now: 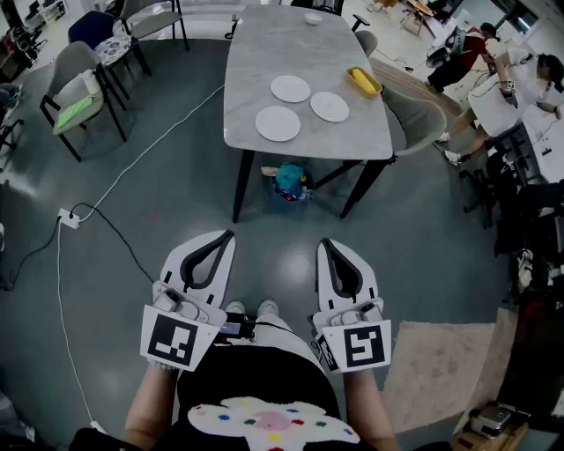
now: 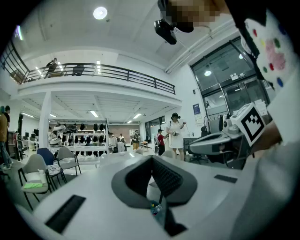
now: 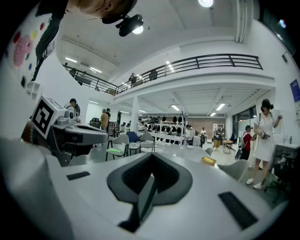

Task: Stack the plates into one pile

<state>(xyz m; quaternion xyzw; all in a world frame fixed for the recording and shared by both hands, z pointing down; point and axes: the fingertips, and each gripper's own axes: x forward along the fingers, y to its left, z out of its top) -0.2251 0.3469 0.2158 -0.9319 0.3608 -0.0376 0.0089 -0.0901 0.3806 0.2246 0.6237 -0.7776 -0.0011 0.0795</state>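
Observation:
Three white plates lie apart on the grey marble table well ahead of me: one at the back, one to the right, one nearest me. Both grippers are held low over the floor, far short of the table. My left gripper is shut with nothing in it, and so is my right gripper. In the left gripper view the jaws meet along one line, with the right gripper showing beside them. The right gripper view shows its jaws closed too.
A yellow dish and a small bowl also sit on the table. A blue object lies under it. Chairs stand at the left, a cable crosses the floor, a rug lies at the right, and people work at the far right.

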